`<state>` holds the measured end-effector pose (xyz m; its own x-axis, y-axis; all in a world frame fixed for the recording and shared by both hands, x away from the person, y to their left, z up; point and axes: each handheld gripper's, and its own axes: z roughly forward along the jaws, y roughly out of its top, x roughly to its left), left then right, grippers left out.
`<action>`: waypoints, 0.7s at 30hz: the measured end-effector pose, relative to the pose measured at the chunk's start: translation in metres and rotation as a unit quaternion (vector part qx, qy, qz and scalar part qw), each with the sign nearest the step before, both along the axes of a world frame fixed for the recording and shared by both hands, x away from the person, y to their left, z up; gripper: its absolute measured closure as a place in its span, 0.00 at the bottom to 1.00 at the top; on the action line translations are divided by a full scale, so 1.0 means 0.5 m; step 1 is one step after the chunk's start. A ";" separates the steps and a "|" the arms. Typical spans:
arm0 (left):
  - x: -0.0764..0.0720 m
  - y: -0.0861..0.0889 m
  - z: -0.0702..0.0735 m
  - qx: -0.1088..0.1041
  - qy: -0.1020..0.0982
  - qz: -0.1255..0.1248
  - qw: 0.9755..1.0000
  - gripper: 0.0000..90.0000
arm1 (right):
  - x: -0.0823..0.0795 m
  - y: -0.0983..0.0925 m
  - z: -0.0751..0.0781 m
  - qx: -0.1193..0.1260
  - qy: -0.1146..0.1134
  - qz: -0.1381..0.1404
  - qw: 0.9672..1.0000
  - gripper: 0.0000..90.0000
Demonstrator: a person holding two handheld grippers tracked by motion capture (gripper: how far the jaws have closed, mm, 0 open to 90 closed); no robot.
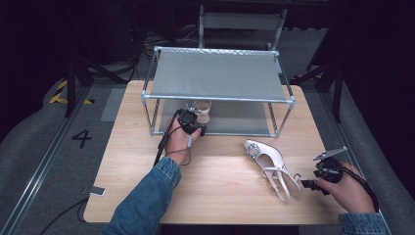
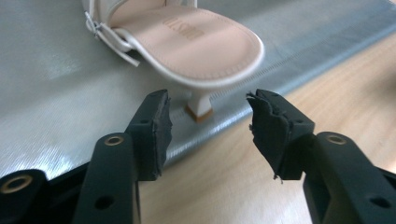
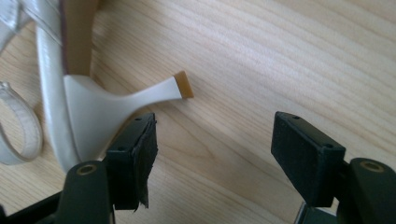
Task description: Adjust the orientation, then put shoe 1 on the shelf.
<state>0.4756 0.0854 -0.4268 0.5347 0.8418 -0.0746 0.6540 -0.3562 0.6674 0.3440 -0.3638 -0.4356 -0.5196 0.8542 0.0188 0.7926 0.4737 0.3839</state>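
A white heeled sandal stands upright on the rack's lower shelf, its heel at the shelf's front edge. My left gripper sits just in front of it. In the left gripper view the left gripper is open, its jaws apart on either side of the heel and not touching it. A second white sandal lies on its side on the wooden table. My right gripper is open near its heel end. In the right gripper view the heel lies just past the left jaw of the right gripper.
A metal-framed rack with a grey top shelf stands at the back of the table. A phone-like object lies at the table's front left corner. Dark floor, cables and stands surround the table.
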 end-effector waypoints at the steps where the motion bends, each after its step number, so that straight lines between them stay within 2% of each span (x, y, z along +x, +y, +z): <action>1: -0.006 0.002 0.004 0.000 0.001 -0.002 1.000 0.51 | 0.001 0.003 0.003 0.001 -0.001 0.002 1.000 0.36; 3: -0.022 0.010 0.011 0.005 0.009 -0.007 1.000 0.47 | 0.004 0.010 0.009 0.000 -0.006 0.001 1.000 0.36; 4: -0.022 0.010 0.011 0.005 0.009 -0.007 1.000 0.47 | 0.004 0.010 0.009 0.000 -0.006 0.001 1.000 0.36; 9: -0.058 0.026 0.030 0.026 0.008 -0.018 0.999 0.45 | 0.011 0.019 0.015 -0.002 -0.011 0.004 1.000 0.36; 13: -0.086 0.042 0.035 0.017 0.020 -0.023 0.999 0.43 | 0.013 0.026 0.023 -0.001 -0.018 0.008 1.000 0.36; 15: -0.097 0.055 0.033 0.022 0.032 -0.022 0.999 0.42 | 0.013 0.030 0.026 -0.002 -0.020 0.010 1.000 0.36; 18: -0.107 0.072 0.036 0.029 0.033 -0.024 0.999 0.42 | 0.012 0.038 0.033 -0.006 -0.025 0.015 1.000 0.36; 21: -0.116 0.086 0.036 0.018 0.039 -0.025 0.999 0.42 | 0.011 0.046 0.040 -0.003 -0.026 0.019 0.999 0.36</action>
<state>0.4174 0.1286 -0.4090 0.5694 0.8174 -0.0876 0.6843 -0.4123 0.6014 0.3497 -0.3410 -0.4156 -0.5524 0.8334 -0.0154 0.7523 0.5064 0.4213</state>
